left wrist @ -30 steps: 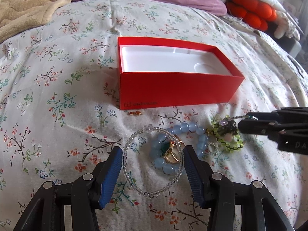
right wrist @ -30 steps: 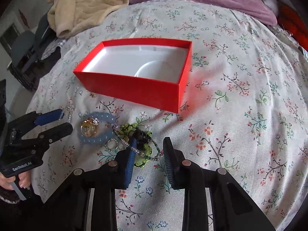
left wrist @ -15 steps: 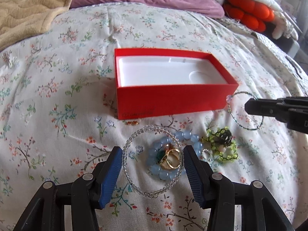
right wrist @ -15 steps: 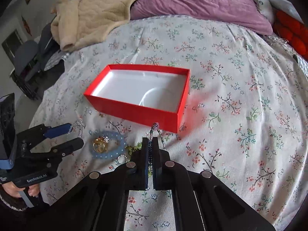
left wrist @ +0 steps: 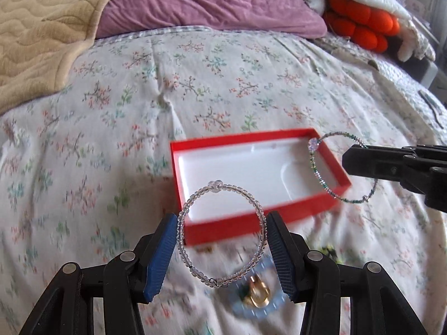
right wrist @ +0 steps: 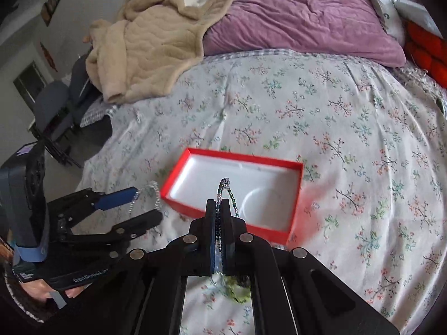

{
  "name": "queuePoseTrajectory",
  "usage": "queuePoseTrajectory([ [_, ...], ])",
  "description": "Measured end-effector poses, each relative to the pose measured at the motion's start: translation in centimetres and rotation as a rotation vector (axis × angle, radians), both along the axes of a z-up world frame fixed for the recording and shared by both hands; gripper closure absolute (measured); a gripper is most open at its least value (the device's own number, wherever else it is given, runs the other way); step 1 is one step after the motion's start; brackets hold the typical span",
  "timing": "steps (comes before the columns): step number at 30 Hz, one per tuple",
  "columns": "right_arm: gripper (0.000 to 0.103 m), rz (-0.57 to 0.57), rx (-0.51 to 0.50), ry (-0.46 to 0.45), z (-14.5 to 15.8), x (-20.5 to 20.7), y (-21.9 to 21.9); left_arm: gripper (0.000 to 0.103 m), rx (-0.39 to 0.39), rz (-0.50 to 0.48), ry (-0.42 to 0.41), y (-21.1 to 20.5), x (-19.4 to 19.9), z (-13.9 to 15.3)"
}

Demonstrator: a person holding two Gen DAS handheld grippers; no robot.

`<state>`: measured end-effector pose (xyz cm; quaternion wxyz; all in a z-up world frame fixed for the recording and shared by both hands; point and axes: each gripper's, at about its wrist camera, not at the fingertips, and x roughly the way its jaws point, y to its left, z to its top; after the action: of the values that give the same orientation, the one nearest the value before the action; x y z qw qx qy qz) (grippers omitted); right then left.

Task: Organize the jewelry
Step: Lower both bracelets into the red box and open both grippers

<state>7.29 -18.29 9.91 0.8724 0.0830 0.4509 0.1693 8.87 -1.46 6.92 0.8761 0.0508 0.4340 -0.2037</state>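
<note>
My left gripper (left wrist: 221, 219) is shut on a clear bead bracelet (left wrist: 192, 199), which hangs as a ring between its blue pads (left wrist: 160, 254) above the bedspread. My right gripper (right wrist: 218, 205) is shut on a thin green and silver bead bracelet (right wrist: 227, 187). In the left wrist view that thin bracelet (left wrist: 315, 167) hangs over the right end of the open red box (left wrist: 251, 223) with its white inside. The box (right wrist: 265, 227) lies just ahead of both grippers. A blue bead bracelet with a gold ring (left wrist: 257, 301) and a green bead piece (right wrist: 239, 293) lie on the bed below.
The floral bedspread (right wrist: 349, 128) spreads all round the box. A beige blanket (right wrist: 145, 50) and a purple pillow (right wrist: 301, 16) lie at the far side, and orange plush (left wrist: 360, 22) at far right. A chair (right wrist: 53, 111) stands beyond the bed's left edge.
The right gripper shut on the thin bracelet and lifted it from the pile to the box's right end. The left gripper rose with the clear bracelet off the bed, toward the box.
</note>
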Motion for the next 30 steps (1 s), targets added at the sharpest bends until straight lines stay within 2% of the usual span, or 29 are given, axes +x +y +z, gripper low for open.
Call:
queuePoseTrajectory([
  [7,0.1,-0.04,0.133,0.069,-2.1,4.1,0.2,0.048,0.047,-0.045,0.004,-2.0,3.5,-1.3],
  [10,0.1,-0.053,0.16,0.098,-3.3,5.2,0.3,0.048,0.08,-0.066,0.009,-2.9,4.2,-2.3],
  [16,0.1,-0.09,0.123,0.135,-5.1,6.6,-0.7,0.048,0.117,-0.083,0.023,-3.9,4.9,-4.1],
  [20,0.1,-0.116,0.064,0.13,-5.3,6.7,-1.7,0.046,0.124,-0.095,0.017,-4.3,5.0,-4.2],
  [25,0.098,-0.135,0.041,0.127,-4.8,6.5,-2.7,0.04,0.128,-0.091,0.004,-4.3,4.6,-3.6],
  [26,0.096,-0.138,0.031,0.123,-4.7,6.3,-2.8,0.04,0.128,-0.09,0.001,-4.2,4.5,-3.5],
  [28,0.084,-0.143,0.017,0.115,-4.3,6.0,-3.1,0.038,0.135,-0.089,-0.005,-4.2,4.1,-3.1],
  [30,0.066,-0.146,0.018,0.102,-3.9,5.4,-3.4,0.038,0.143,-0.086,-0.015,-4.0,3.5,-2.6],
])
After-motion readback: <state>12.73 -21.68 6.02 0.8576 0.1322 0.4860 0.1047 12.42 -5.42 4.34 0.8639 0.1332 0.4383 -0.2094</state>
